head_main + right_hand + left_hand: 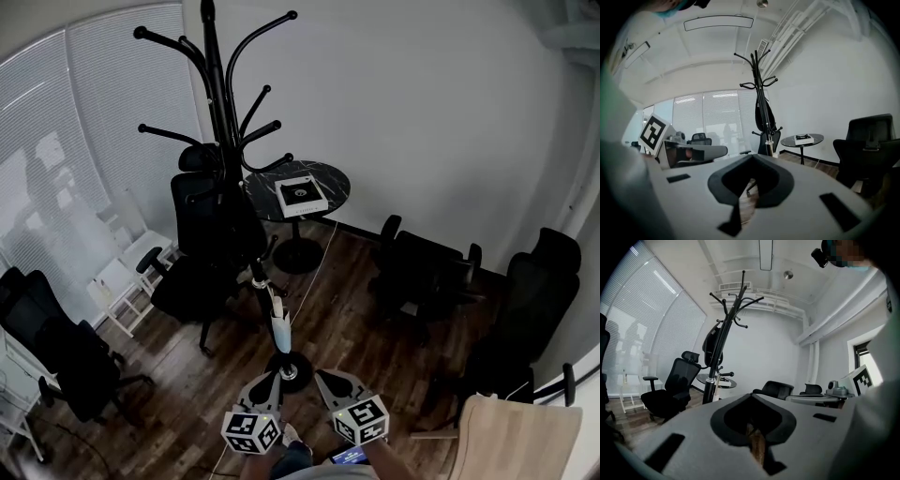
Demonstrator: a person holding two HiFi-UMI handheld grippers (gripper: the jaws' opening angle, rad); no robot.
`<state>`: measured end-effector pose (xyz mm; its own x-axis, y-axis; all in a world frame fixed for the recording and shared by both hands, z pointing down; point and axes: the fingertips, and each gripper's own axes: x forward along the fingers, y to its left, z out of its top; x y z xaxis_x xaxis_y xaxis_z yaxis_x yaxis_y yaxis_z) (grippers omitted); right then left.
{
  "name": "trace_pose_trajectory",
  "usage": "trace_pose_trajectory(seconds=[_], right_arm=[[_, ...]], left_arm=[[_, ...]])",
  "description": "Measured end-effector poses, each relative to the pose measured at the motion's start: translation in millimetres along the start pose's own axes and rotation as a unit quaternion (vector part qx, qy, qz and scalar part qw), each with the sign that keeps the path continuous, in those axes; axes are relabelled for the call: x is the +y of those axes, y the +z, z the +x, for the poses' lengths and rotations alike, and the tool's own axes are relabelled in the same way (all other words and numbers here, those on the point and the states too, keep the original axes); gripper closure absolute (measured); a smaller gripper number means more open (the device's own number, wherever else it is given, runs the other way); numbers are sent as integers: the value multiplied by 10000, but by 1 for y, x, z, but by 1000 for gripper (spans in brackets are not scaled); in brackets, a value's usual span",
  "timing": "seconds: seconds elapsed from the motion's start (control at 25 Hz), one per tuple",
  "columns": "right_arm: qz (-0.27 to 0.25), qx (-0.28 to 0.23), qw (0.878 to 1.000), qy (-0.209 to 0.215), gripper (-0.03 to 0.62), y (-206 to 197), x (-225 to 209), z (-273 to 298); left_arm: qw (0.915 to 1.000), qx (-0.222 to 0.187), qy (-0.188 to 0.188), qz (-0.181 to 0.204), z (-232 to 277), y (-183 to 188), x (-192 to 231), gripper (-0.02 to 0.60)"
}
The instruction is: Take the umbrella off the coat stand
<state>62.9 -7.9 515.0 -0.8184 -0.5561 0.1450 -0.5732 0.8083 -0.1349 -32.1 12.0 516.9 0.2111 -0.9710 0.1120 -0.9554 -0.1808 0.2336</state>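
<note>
The black coat stand (217, 103) rises from a round base (289, 370) on the wood floor, just ahead of my grippers. A folded black umbrella (228, 220) hangs along its pole; it also shows as the umbrella (710, 346) in the left gripper view and the umbrella (763, 115) in the right gripper view. A pale piece (279, 324) sits low on the pole. My left gripper (267, 379) and right gripper (324, 376) hover side by side near the base, short of the stand, both shut and holding nothing. The left gripper (750, 397) and right gripper (752, 157) face the stand from a distance.
A black office chair (197, 281) stands left of the stand, with a round dark table (328, 178) bearing a white box (302, 195) behind. More black chairs (422, 272) sit right, another chair (56, 347) left. A cable (314, 272) runs across the floor. Window blinds (84, 141) line the left wall.
</note>
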Motion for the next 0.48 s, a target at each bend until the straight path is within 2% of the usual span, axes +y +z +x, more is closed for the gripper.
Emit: trace_pose_trajectory(seconds=[0.48], right_arm=[[159, 121, 9994, -288, 582, -13, -31, 9]], left_arm=[[9997, 165, 173, 14, 28, -8, 22, 561]])
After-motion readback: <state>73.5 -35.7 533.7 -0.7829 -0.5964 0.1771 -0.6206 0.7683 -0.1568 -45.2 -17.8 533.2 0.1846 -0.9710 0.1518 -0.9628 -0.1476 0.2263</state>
